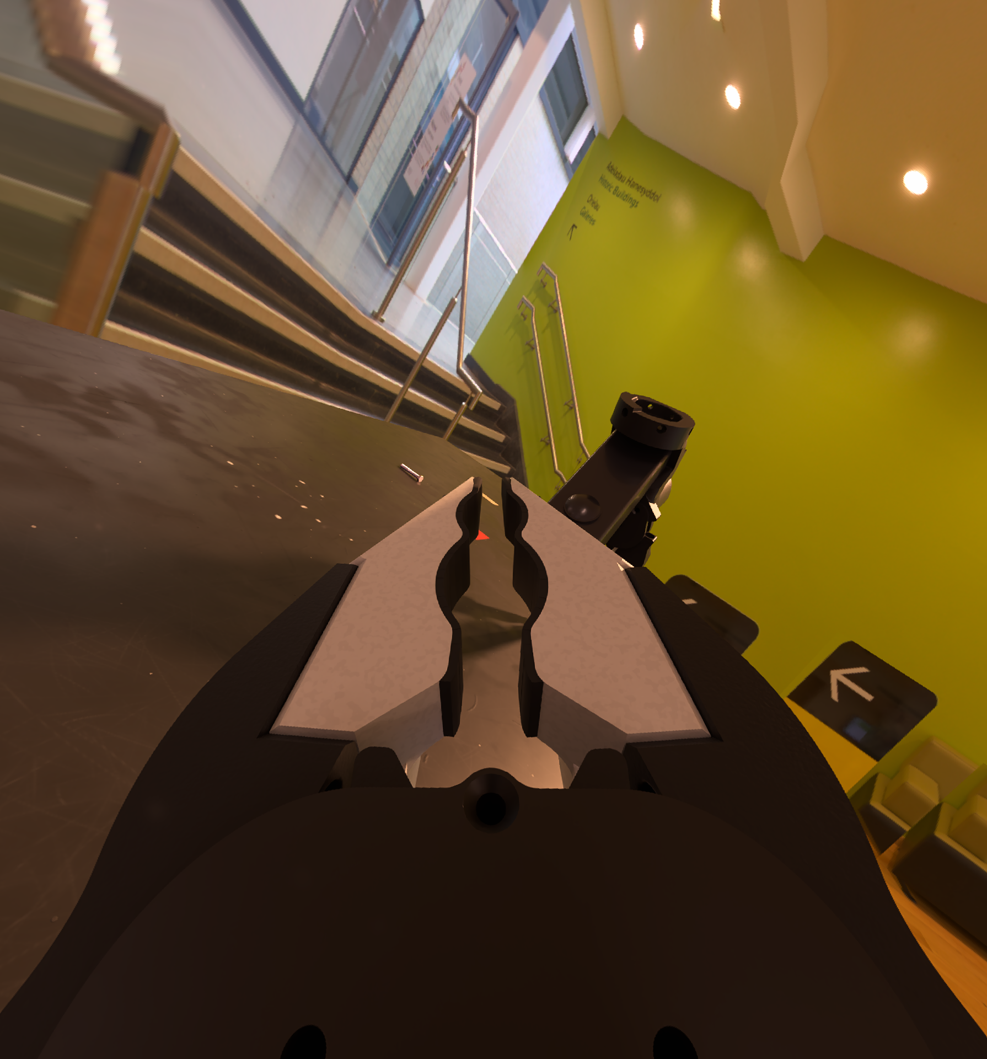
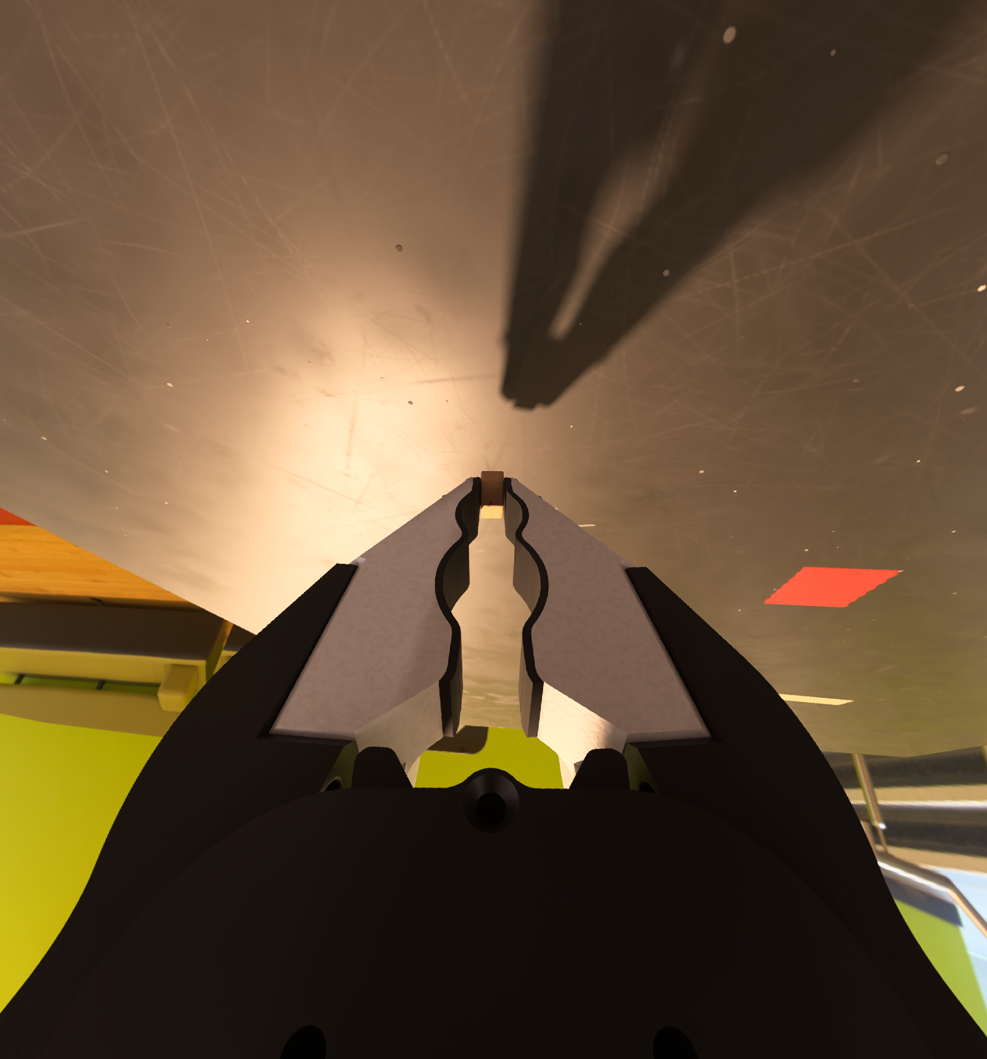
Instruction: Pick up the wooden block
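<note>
In the right wrist view, my right gripper point(image 2: 491, 494) is shut on the small wooden block point(image 2: 491, 487), which is pinched between the very fingertips over the dark scratched table point(image 2: 193, 229). The gripper's shadow point(image 2: 594, 258) lies on the table apart from the tips. In the left wrist view, my left gripper point(image 1: 491, 493) is low over the table point(image 1: 136, 516), empty, with only a narrow gap between its jaws. The right gripper's black body point(image 1: 640, 464) shows just beyond it to the right. The block is hidden in the left wrist view.
A flat red square patch point(image 2: 832, 585) lies on the table right of the right gripper; a sliver of it point(image 1: 481, 536) shows between the left fingers. A small metal pin point(image 1: 411, 473) lies farther out. The table edge point(image 2: 107, 550) runs at the lower left.
</note>
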Robot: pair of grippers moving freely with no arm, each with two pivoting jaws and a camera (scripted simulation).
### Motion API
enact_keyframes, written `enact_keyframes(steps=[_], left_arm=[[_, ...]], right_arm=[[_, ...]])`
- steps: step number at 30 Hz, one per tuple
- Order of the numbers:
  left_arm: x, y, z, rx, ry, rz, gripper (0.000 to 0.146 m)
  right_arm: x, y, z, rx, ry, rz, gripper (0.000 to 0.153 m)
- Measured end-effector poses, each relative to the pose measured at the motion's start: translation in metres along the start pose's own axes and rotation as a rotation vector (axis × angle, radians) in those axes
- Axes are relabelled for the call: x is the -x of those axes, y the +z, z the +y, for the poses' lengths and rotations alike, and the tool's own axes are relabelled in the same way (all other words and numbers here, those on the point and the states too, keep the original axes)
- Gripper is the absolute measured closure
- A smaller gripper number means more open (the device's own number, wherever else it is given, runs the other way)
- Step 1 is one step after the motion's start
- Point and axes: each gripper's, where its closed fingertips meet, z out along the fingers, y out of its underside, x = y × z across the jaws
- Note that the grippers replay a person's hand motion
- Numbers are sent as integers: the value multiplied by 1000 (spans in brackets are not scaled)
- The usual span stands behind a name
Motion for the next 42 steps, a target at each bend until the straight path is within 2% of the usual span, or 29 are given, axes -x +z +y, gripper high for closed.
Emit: enact_keyframes(steps=[6, 13, 15, 17, 18, 20, 23, 26, 29, 32, 34, 42], left_arm=[[0, 0, 0, 3, -4, 3, 140], [0, 0, 0, 3, -1, 2, 140], [-1, 0, 0, 3, 0, 2, 140], [-1, -1, 0, 1, -1, 2, 140], [-1, -1, 0, 0, -3, 3, 140], [-1, -1, 0, 0, -3, 4, 140], [-2, 1, 4, 22, 11, -2, 139], [-4, 6, 12, 71, 69, -22, 139], [-13, 16, 24, 109, 51, 9, 139], [-25, 29, 33, 101, -84, 80, 140], [-33, 38, 38, 103, -147, 120, 140], [-45, 54, 47, 121, -219, 191, 140]], right_arm=[[-2, -1, -4, 50, -44, 9, 146], [-16, -11, 3, 237, -128, 43, 146], [-20, -13, -4, 221, -161, 53, 146], [-18, -19, -20, 79, -187, 12, 146], [-17, -25, -32, -40, -200, -16, 146], [-14, -44, -61, -368, -205, -76, 146], [-9, -92, -92, -899, -106, -234, 146], [-8, -151, -100, -1446, 34, -428, 146], [-7, -184, -102, -1811, 154, -611, 146], [0, -194, -114, -1941, 214, -708, 146], [3, -201, -121, -2004, 242, -725, 146], [16, -193, -134, -1908, 224, -570, 146]])
